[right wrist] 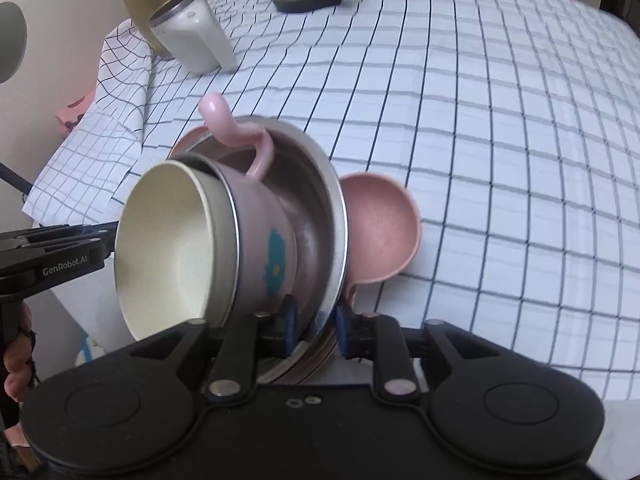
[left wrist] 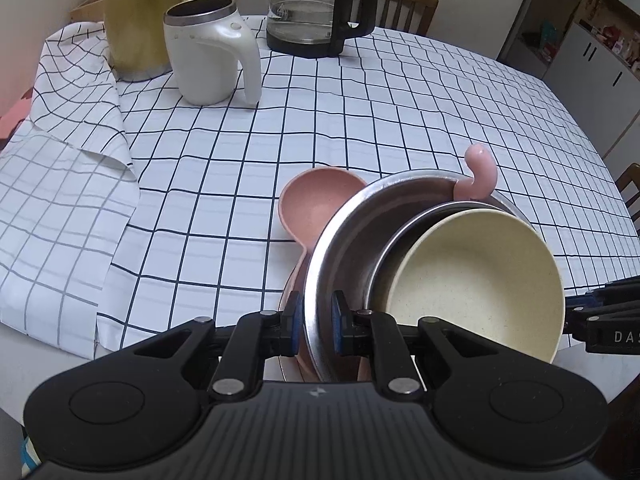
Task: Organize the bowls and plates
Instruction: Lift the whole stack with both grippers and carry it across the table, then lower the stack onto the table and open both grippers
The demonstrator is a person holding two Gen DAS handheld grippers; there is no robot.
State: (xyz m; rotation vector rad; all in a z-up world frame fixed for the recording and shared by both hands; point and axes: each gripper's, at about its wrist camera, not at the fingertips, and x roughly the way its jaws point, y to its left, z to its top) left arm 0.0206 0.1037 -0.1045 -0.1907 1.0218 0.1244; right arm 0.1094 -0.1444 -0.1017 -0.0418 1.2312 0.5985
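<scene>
Both grippers, left (left wrist: pixel 313 326) and right (right wrist: pixel 313 330), clamped the slippery steel bowl's (left wrist: pixel 344 240) rim at six o'clock, its nested cup (right wrist: pixel 264 248) and cream bowl (left wrist: pixel 476 276) likely to slide.

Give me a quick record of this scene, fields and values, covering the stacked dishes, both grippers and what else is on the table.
surface: checked tablecloth
stack: cream bowl inside pink cup, cup inside steel bowl, all tilted
beside stack: pink bowl
left gripper: fingers astride the steel bowl's rim
right gripper: fingers astride the same rim, opposite side
background: white mug, glass kettle, yellow jug
</scene>
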